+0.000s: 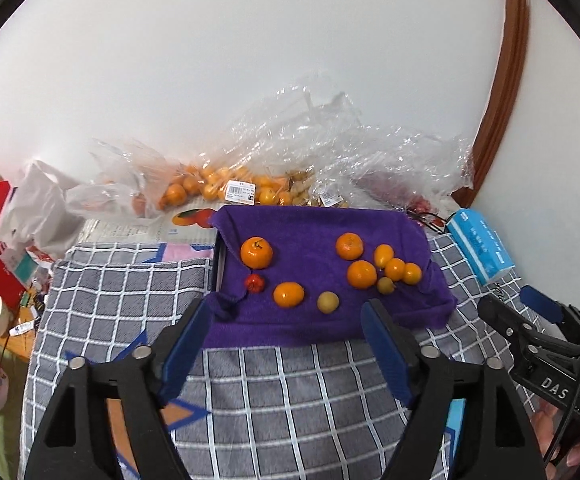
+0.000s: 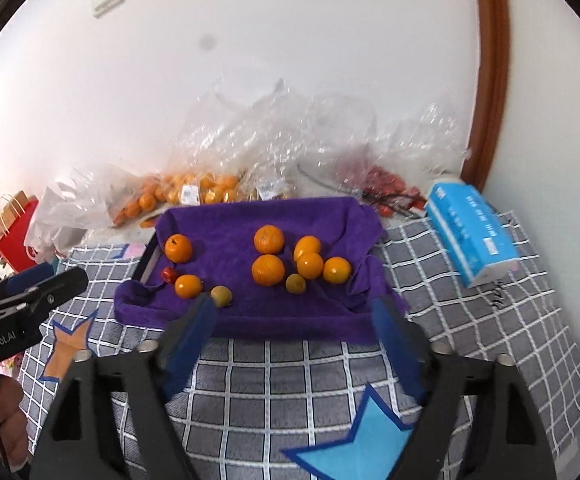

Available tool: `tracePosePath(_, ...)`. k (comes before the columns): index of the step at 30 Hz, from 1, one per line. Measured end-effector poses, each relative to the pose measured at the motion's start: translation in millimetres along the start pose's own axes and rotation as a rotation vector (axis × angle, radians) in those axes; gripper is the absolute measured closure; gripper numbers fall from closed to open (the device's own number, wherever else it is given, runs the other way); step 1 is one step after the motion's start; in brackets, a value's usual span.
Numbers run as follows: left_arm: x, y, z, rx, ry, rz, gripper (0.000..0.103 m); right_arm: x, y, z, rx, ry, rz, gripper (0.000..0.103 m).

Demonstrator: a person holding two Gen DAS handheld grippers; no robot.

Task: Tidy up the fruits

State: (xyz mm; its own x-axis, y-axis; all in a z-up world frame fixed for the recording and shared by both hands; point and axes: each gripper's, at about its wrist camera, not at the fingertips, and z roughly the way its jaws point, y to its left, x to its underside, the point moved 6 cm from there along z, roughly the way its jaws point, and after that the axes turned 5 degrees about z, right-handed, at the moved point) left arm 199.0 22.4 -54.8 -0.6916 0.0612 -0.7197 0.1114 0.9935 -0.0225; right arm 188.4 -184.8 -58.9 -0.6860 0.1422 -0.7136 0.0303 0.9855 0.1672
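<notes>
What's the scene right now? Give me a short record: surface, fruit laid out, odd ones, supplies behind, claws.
surface: purple towel on a checked blanket
fruit laid out: seven orange citrus, a lone one far left, cluster at right
odd ones: small red fruit; two yellow-green fruits
supplies behind: clear bags of oranges; blue tissue pack
left claw: open, empty
right claw: open, empty
</notes>
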Motion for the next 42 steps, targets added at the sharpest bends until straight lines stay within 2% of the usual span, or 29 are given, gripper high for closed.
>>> tracePosePath(5, 14, -4, -24, -0.012, -0.038, -0.007, 0.019, 9, -2, -25, 0.028, -0.029, -0.017, 0.007)
tracePosePath(12, 26, -8, -40, -0.004, -0.055, -0.024, 0.017, 20, -9, -45, 0.060, -0.050, -0.003, 0.005)
tracePosePath(42, 36, -13, -55, -0.023, -0.062, -0.023, 0.017, 29, -10, -72, 0.070, -0.080, -0.014, 0.005)
